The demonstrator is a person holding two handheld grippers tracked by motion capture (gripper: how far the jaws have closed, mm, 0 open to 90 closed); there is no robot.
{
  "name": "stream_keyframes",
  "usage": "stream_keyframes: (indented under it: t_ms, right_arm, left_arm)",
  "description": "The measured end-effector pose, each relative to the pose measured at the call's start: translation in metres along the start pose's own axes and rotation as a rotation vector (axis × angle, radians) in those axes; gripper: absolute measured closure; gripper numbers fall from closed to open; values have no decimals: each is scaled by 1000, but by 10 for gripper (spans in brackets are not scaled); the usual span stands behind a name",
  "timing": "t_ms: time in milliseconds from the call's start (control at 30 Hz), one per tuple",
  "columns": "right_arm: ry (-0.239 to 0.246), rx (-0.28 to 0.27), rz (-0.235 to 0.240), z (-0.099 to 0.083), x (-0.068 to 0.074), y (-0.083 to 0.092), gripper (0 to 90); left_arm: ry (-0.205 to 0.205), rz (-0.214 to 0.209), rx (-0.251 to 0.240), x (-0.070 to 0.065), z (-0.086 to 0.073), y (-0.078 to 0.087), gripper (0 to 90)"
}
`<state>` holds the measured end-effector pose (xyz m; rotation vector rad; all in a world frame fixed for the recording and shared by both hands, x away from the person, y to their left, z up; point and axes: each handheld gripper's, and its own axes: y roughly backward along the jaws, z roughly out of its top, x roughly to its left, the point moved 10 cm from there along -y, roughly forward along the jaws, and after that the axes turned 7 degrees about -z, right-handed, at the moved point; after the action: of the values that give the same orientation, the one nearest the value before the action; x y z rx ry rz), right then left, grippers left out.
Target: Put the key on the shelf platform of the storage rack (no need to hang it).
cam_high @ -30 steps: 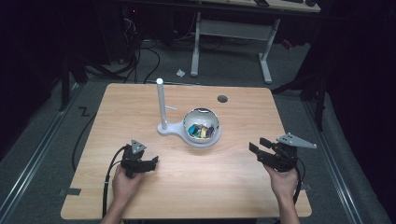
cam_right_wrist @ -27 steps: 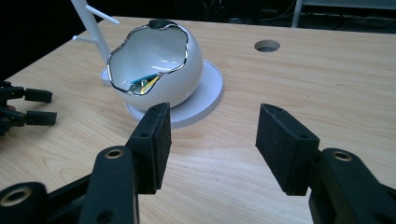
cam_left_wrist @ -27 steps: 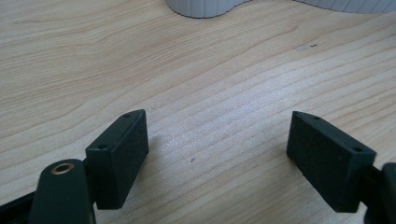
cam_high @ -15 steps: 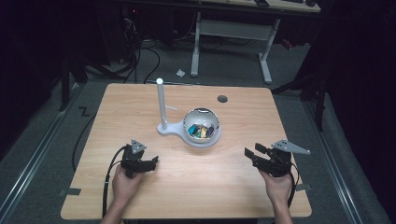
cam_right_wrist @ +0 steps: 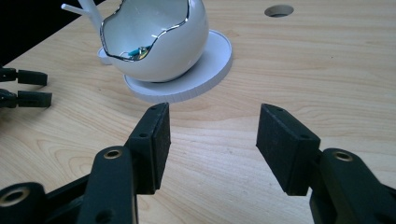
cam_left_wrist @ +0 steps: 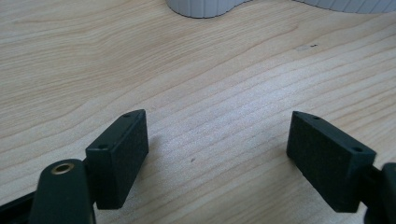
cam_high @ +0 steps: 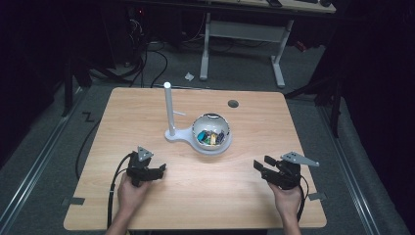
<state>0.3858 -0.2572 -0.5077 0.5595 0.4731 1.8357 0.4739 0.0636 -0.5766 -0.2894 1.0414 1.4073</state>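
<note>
High view: the egg-shaped bowl [cam_high: 211, 133] sits mid-worktop [cam_high: 147, 112] between left gripper [cam_high: 157, 171] and right gripper [cam_high: 260, 165]. Left gripper view: jaws spread over bare wood. Right gripper view: jaws spread, bowl ahead, apart

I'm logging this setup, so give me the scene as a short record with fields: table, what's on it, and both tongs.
table: wooden table, round hole near the far edge
stand: white stand, upright post, near the middle
bowl: shiny egg-shaped bowl on the stand's base, small colourful items inside
left tongs: left tongs open, nothing between
right tongs: right tongs open, nothing between, pointing at the bowl
</note>
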Motion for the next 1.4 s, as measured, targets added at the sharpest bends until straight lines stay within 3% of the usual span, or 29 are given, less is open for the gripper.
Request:
stream_keyframes:
  t_ms: [733,1400]
  right_arm:
    - [-14,65,-5,-30,5,-25,443]
    - [-10,112,-71,-50,-7,-42,437]
  left_arm:
    - [0,0,0,0,0,0,210]
    - [1,0,0,0,0,0,211]
